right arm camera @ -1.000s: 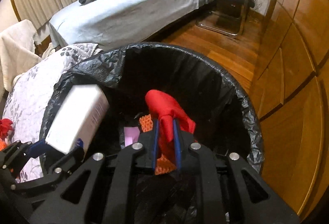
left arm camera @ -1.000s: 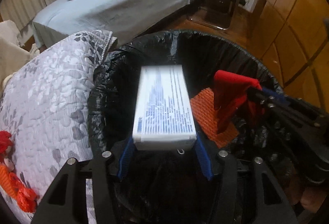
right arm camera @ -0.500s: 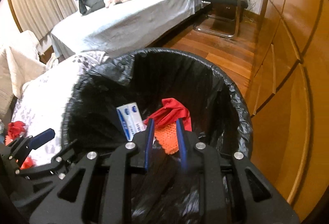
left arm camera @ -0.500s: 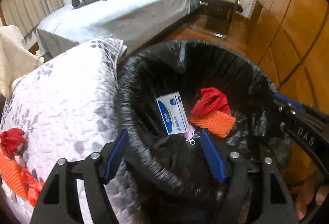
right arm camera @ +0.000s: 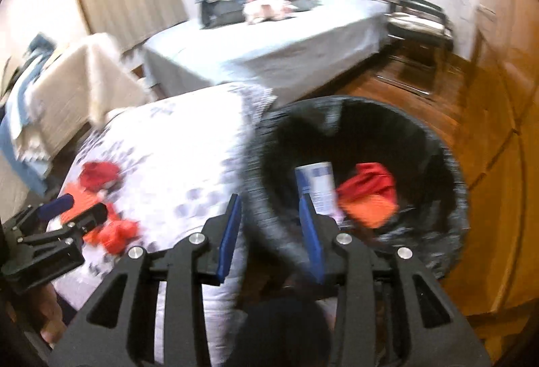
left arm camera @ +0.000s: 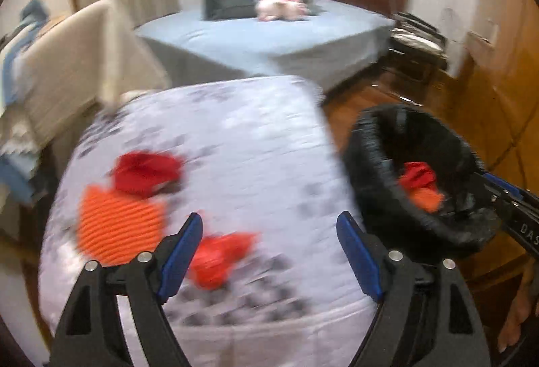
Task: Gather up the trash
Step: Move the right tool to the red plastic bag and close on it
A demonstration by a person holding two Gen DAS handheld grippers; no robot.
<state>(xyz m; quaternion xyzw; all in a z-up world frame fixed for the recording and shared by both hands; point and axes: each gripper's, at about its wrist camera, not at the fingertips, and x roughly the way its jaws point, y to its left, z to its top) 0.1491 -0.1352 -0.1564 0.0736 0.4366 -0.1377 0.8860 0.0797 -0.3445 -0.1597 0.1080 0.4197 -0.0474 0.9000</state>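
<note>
Over the quilted surface (left arm camera: 235, 138) now, my left gripper (left arm camera: 269, 249) has swung away from the bin (left arm camera: 377, 185), which sat straight ahead of it 0.5 s ago and now lies off to its right. Its jaws stand wide apart with nothing between them, just as they did half a second back, after letting go of the white box (right arm camera: 318, 185) they held 1 s ago. That box now leans inside the bin beside the red cloth (right arm camera: 367, 180) and the orange mesh piece (right arm camera: 370, 210).

My right gripper (right arm camera: 271, 235) has also pulled back and to the left: the bin's near rim now passes between its blue fingers (right arm camera: 229, 232), which are spread further than before and grip nothing, the red cloth having left them.

On the surface 3 bits of trash wait: a red crumpled piece (left arm camera: 145, 170), an orange ribbed pad (left arm camera: 118, 224) touching it, and a red-orange wad (left arm camera: 219, 256) just in front of the left gripper's left finger. Both views are blurred, so finer detail is lost.
</note>
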